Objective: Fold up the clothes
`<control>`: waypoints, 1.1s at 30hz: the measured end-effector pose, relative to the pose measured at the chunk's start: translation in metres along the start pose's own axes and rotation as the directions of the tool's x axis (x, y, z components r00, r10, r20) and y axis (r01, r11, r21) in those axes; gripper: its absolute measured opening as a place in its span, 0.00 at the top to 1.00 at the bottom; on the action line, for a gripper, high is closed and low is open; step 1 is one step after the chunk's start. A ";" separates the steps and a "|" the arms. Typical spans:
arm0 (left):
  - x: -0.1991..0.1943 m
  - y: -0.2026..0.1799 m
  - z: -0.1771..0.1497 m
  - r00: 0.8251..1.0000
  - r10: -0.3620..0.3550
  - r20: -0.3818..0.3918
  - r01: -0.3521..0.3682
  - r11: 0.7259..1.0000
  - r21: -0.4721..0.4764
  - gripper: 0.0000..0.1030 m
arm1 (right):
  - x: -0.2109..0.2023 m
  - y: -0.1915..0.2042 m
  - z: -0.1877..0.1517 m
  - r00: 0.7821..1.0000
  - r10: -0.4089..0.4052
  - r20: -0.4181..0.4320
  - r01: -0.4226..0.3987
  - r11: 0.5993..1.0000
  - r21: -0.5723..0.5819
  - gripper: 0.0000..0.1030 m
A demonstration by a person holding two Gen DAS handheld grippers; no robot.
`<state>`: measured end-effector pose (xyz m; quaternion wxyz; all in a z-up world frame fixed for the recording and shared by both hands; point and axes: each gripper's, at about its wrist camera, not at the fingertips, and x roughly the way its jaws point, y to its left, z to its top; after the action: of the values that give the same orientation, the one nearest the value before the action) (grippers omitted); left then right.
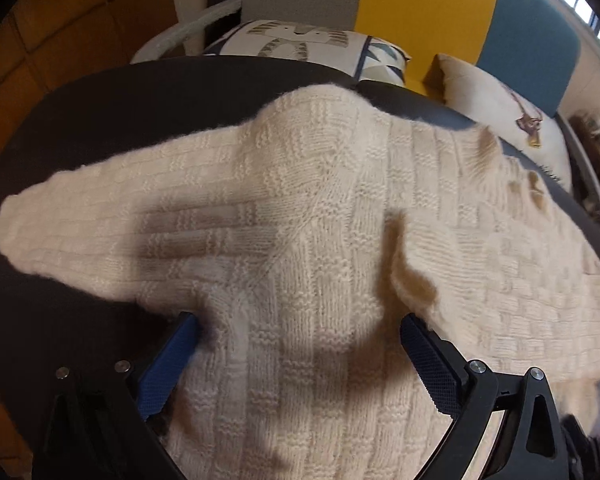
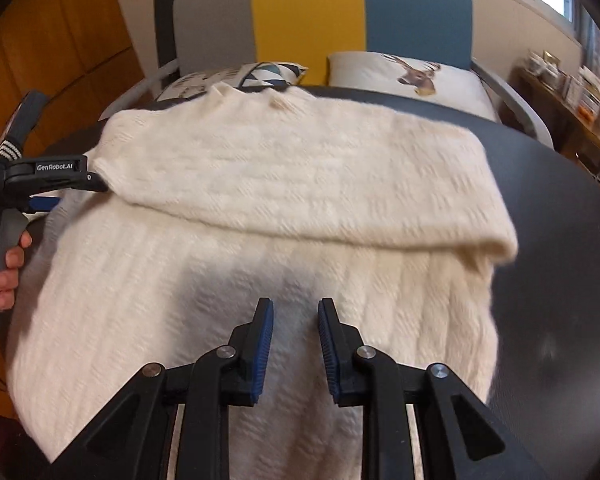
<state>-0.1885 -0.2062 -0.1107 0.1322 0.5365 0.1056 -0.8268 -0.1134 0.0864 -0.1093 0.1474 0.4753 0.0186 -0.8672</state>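
A cream knitted sweater (image 1: 320, 240) lies spread on a dark round table (image 1: 120, 104). In the left wrist view one sleeve (image 1: 100, 224) stretches out to the left. My left gripper (image 1: 300, 332) stands wide open just over the sweater's body, its blue pads (image 1: 168, 368) apart on either side. In the right wrist view the other sleeve (image 2: 300, 184) lies folded across the sweater (image 2: 140, 300). My right gripper (image 2: 296, 316) hovers over the lower body, open by a narrow gap with nothing between its fingers. At the sweater's left edge is the left gripper (image 2: 80, 194), held by a hand (image 2: 8, 268).
Behind the table stands a bench with grey, yellow and blue back panels (image 2: 308, 20) and printed cushions (image 2: 412, 76). A shelf with small items (image 2: 568, 88) is at the far right. Bare tabletop (image 2: 560, 260) shows right of the sweater.
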 end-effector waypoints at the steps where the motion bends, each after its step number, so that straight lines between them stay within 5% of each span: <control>1: 0.001 -0.001 0.000 1.000 0.009 0.006 -0.009 1.000 -0.008 0.02 | 0.001 -0.001 -0.002 1.000 0.007 0.006 -0.007 1.000 0.007 0.78; 3: 0.000 0.001 0.000 1.000 0.003 0.023 -0.002 0.999 -0.038 0.09 | 0.002 -0.004 -0.006 1.000 0.013 0.015 -0.014 1.000 0.015 0.78; 10: -0.002 0.010 0.005 0.998 -0.029 0.057 0.034 0.996 -0.083 0.73 | -0.001 -0.008 -0.012 0.999 0.042 0.030 -0.043 0.998 0.036 0.78; 13: -0.009 0.010 0.005 0.996 -0.054 0.075 0.058 0.997 -0.052 0.87 | -0.012 -0.015 -0.016 0.996 0.065 0.067 -0.070 0.994 0.079 0.78; 18: -0.016 0.012 0.003 0.995 -0.086 0.058 0.087 0.996 -0.019 0.87 | -0.033 -0.038 -0.021 0.991 0.066 0.118 -0.082 0.986 0.142 0.78; 20: -0.017 0.018 0.001 0.995 -0.069 0.075 0.069 0.998 0.001 0.78 | -0.034 -0.042 -0.022 0.991 0.078 0.109 -0.094 0.985 0.144 0.78; 22: -0.017 0.027 0.000 0.995 -0.051 0.087 0.051 0.999 0.009 0.57 | -0.030 -0.045 -0.027 0.995 0.060 0.079 -0.072 0.986 0.149 0.78; 25: -0.014 0.048 0.003 0.997 -0.042 0.064 0.044 0.999 -0.030 0.56 | -0.022 -0.051 -0.034 0.998 0.048 0.045 -0.056 0.981 0.188 0.78; 30: -0.029 0.057 0.002 0.976 -0.214 0.030 0.216 0.971 -0.105 0.53 | -0.022 -0.049 -0.034 0.999 0.035 0.039 -0.041 0.983 0.177 0.79; 33: -0.027 0.035 0.003 0.970 -0.245 0.010 0.245 0.967 -0.073 0.36 | -0.021 -0.049 -0.034 0.999 0.033 0.034 -0.039 0.984 0.174 0.79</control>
<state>-0.1685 -0.2374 -0.0856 0.0488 0.5138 0.2012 -0.8325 -0.0886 0.1438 -0.1156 0.1212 0.4729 -0.0683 -0.8700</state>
